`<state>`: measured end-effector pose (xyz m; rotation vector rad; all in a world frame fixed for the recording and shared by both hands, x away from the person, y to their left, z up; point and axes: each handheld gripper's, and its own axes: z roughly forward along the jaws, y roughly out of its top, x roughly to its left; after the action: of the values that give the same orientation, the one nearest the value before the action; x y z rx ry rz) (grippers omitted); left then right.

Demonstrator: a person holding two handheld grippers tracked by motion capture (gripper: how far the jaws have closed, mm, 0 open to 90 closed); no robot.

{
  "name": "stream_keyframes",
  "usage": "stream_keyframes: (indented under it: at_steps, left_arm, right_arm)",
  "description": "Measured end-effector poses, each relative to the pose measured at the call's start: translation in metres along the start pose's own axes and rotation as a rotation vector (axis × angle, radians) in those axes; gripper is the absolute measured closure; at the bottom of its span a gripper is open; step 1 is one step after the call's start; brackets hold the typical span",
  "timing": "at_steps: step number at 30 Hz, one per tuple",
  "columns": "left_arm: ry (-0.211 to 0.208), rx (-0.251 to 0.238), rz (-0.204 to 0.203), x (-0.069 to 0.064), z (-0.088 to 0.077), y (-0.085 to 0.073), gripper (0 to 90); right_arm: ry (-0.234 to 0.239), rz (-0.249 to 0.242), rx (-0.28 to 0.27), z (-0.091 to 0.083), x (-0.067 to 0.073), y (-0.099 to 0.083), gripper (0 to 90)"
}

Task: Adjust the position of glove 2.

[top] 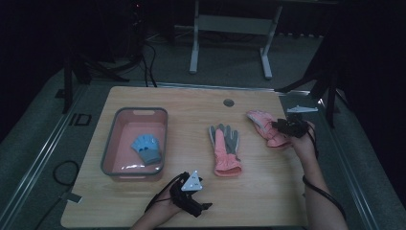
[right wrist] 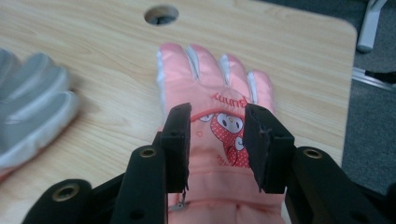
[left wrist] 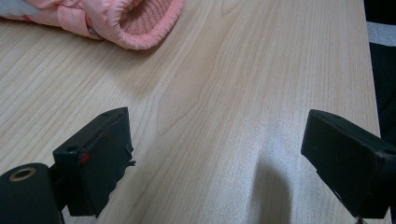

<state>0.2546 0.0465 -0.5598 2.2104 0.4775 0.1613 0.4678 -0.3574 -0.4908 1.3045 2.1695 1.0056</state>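
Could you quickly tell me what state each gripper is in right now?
Left gripper: open, nothing between its jaws, over bare table.
Right gripper: jaws partly open over the pink glove, not gripping it.

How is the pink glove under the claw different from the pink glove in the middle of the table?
The right pink glove lies back up, showing a cartoon picture, with the right claw over it. The middle pink glove lies palm up, showing grey fingers, with no claw near it. The right glove sits slanted by the table's edge; the middle glove points straight away. Both are padded pink gloves lying flat on the wooden table.
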Motion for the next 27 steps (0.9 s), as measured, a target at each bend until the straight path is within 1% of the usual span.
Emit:
stream_keyframes:
  at_steps: [2,4,5,6,7,8,9,10,11,13,15,17,19,20,23,24,25,27]
  left_arm:
    - [-0.001,-0.002,-0.001,0.0,0.0,0.0,9.1]
    - [-0.001,-0.003,-0.005,0.001,0.0,0.0,9.1]
    - [-0.001,-0.004,-0.005,0.001,0.0,0.0,9.1]
    - [-0.001,-0.003,-0.005,0.001,0.0,0.0,9.1]
    - [-0.001,-0.003,-0.006,0.001,0.0,-0.001,9.1]
    - [-0.001,-0.003,-0.006,0.001,0.0,-0.001,9.1]
    - [0.001,-0.011,0.0,0.001,0.0,-0.002,9.1]
    - [0.001,-0.007,0.003,0.001,0.0,-0.002,9.1]
    - [0.0,0.0,0.004,0.001,0.001,-0.002,9.1]
    - [0.003,-0.008,0.002,0.002,0.0,-0.002,9.1]
    - [0.0,-0.015,-0.001,0.001,0.0,-0.002,9.1]
    - [-0.004,-0.014,0.004,0.001,0.0,-0.002,9.1]
    - [-0.007,-0.017,0.0,0.001,0.0,-0.002,9.1]
    - [-0.007,-0.02,0.0,0.001,0.0,-0.001,9.1]
    - [-0.006,-0.019,0.0,0.0,0.0,-0.001,9.1]
    - [-0.007,-0.02,0.0,0.0,0.0,-0.001,9.1]
    - [-0.007,-0.018,0.001,0.0,0.0,-0.001,9.1]
    - [-0.005,-0.017,0.005,0.0,0.0,-0.001,9.1]
  right_arm:
    - [0.012,-0.001,0.018,0.009,-0.002,0.0,61.4]
    - [0.003,-0.006,0.043,0.018,-0.003,-0.001,61.4]
    - [0.014,-0.005,0.057,0.024,-0.005,-0.002,61.3]
    - [0.012,-0.009,0.073,0.028,-0.006,-0.004,60.9]
    - [-0.002,-0.018,0.091,0.031,-0.006,-0.005,60.9]
    - [-0.002,-0.018,0.091,0.031,-0.006,-0.005,60.9]
    - [-0.014,-0.02,0.117,0.035,-0.007,-0.007,60.8]
    - [0.005,-0.001,0.118,0.042,-0.009,-0.012,61.1]
    - [0.012,0.009,0.114,0.042,-0.01,-0.012,62.0]
    - [0.041,0.045,0.109,0.044,-0.015,-0.014,64.6]
    - [0.064,0.062,0.103,0.044,-0.017,-0.016,69.3]
    - [0.066,0.063,0.103,0.044,-0.016,-0.017,77.5]
    - [0.04,0.042,0.106,0.042,-0.011,-0.016,84.1]
    - [0.02,0.041,0.105,0.042,-0.009,-0.016,86.4]
    - [-0.039,0.089,0.09,0.036,0.001,-0.011,89.0]
    - [-0.058,0.091,0.087,0.033,0.006,-0.008,89.2]
    - [-0.082,0.106,0.089,0.029,0.01,-0.006,89.3]
    - [-0.117,0.131,0.075,0.019,0.018,-0.004,89.4]
